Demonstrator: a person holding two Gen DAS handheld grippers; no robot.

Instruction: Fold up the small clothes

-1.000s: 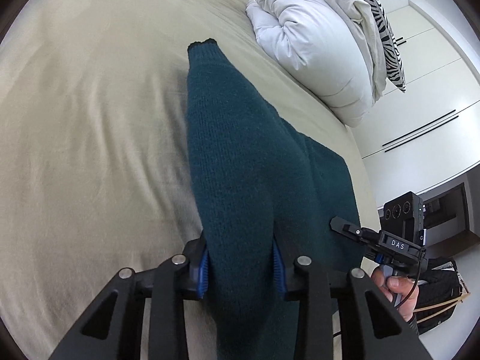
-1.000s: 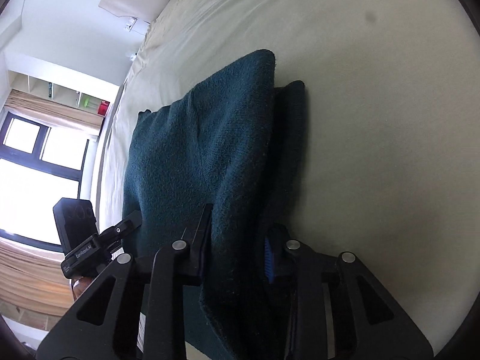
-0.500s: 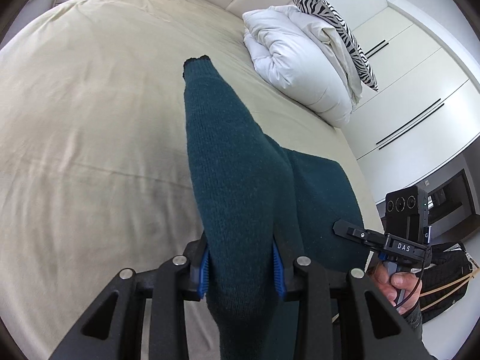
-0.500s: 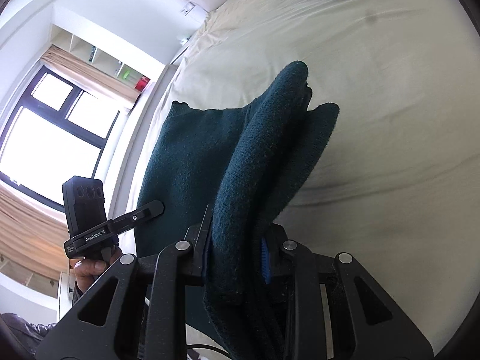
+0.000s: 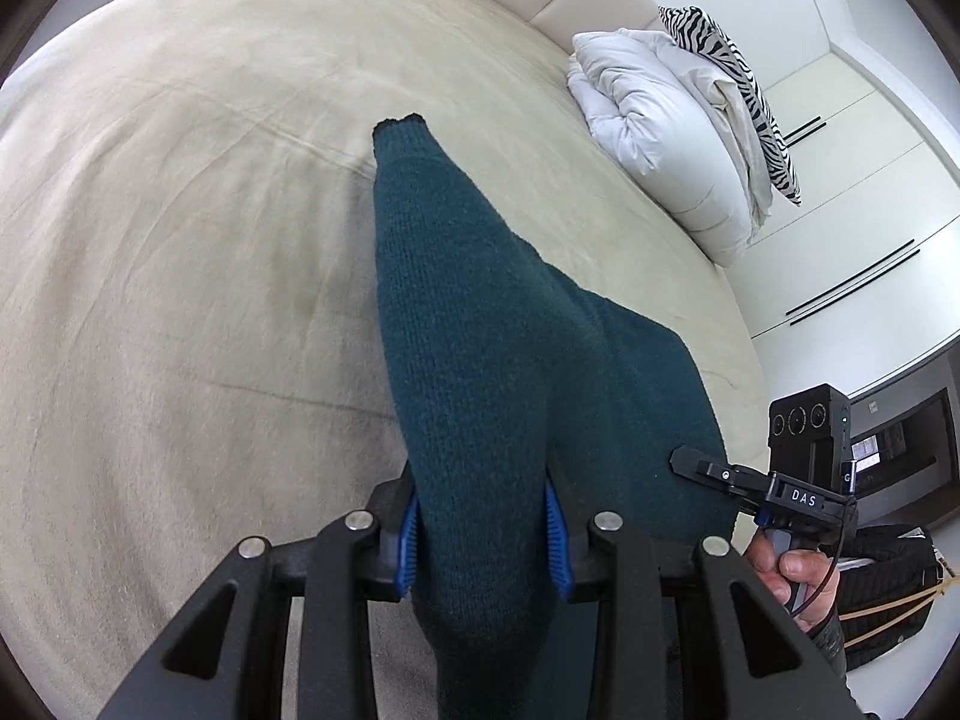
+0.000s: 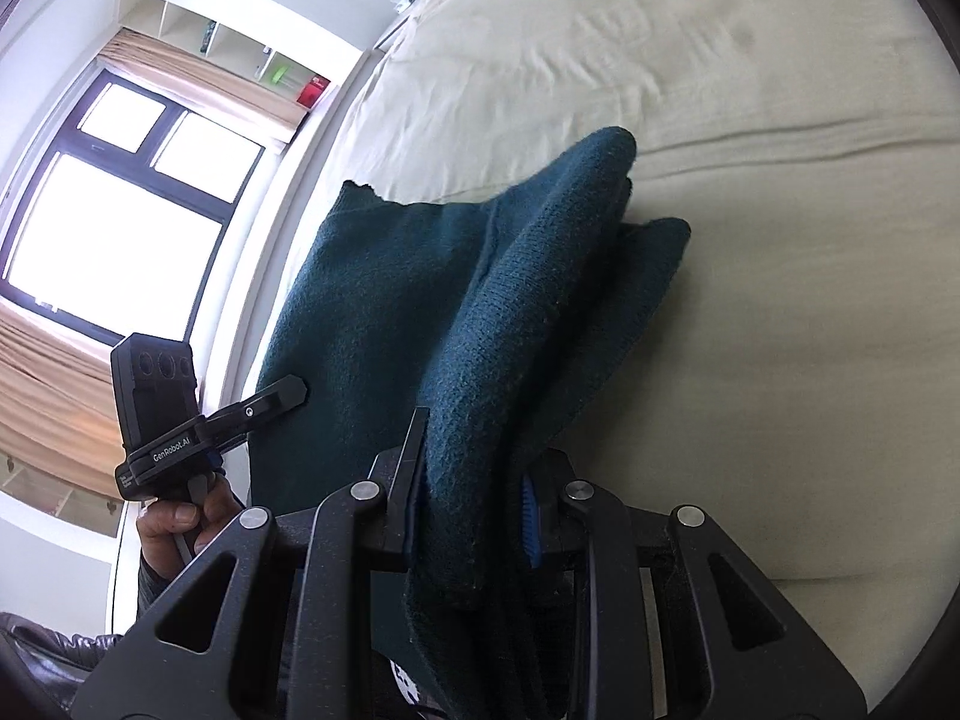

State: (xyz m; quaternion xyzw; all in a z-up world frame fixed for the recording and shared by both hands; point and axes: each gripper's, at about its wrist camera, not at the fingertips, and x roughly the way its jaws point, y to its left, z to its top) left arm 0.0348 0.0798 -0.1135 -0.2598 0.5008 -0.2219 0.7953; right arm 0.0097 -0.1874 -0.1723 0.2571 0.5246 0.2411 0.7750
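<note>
Beige bed [image 5: 180,240] filling both frames. Left gripper [image 5: 483,525] and right gripper [image 6: 474,516] each clamped on teal sweater [image 5: 468,330], centre frame. White duvet [image 5: 660,120] upper right in left view only; window [image 6: 120,198] upper left in right view only.

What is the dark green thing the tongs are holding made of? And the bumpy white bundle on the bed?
The dark teal knitted garment looks like wool or a wool-like yarn: small knit loops and a fuzzy, matt surface show. The puffy white folded duvet looks like smooth woven fabric over soft filling, going by its quilted bulges; the exact fibre can't be told.
</note>
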